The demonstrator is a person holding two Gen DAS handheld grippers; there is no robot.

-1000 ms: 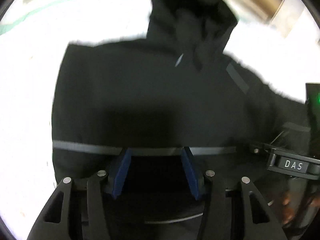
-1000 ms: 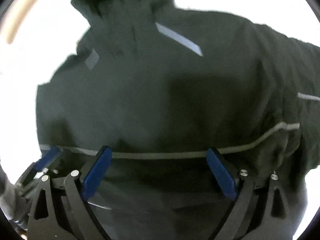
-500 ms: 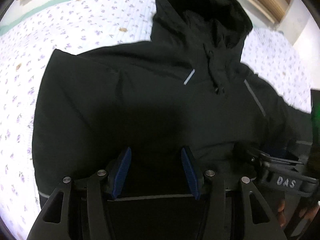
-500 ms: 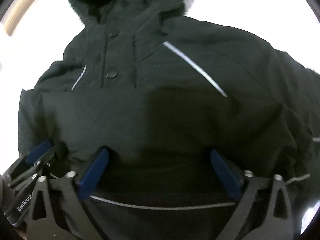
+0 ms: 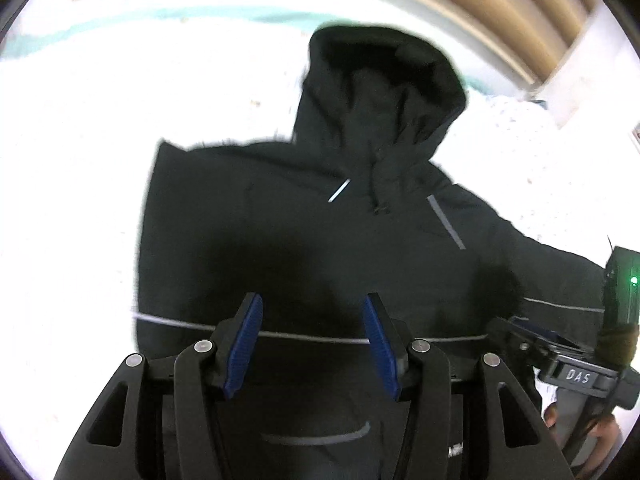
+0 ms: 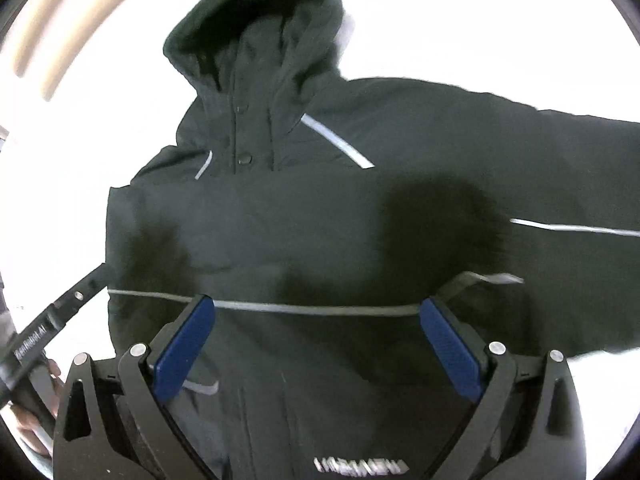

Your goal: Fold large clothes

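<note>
A black hooded jacket (image 5: 320, 240) lies front up on a white bedsheet, hood (image 5: 380, 92) at the far end. My left gripper (image 5: 312, 304) hovers open over its lower body, blue pads apart with nothing between them. A thin grey stripe (image 5: 312, 336) crosses the jacket at the fingertips. In the right wrist view the same jacket (image 6: 320, 216) fills the frame, one sleeve (image 6: 560, 152) stretched out to the right. My right gripper (image 6: 317, 306) hangs wide open above the stripe (image 6: 320, 311), holding nothing.
The white sheet (image 5: 80, 160) has a teal band (image 5: 120, 28) near its far edge, with wooden slats (image 5: 480, 12) behind. The right tool's body (image 5: 576, 376) and a hand (image 5: 600, 436) show at the lower right. The left tool (image 6: 60, 312) shows at the left edge.
Both views have pulled up and back from the jacket. The grey stripe, under the fingers half a second ago, lies at the fingertips again. The right jaws stand slightly wider than a second ago.
</note>
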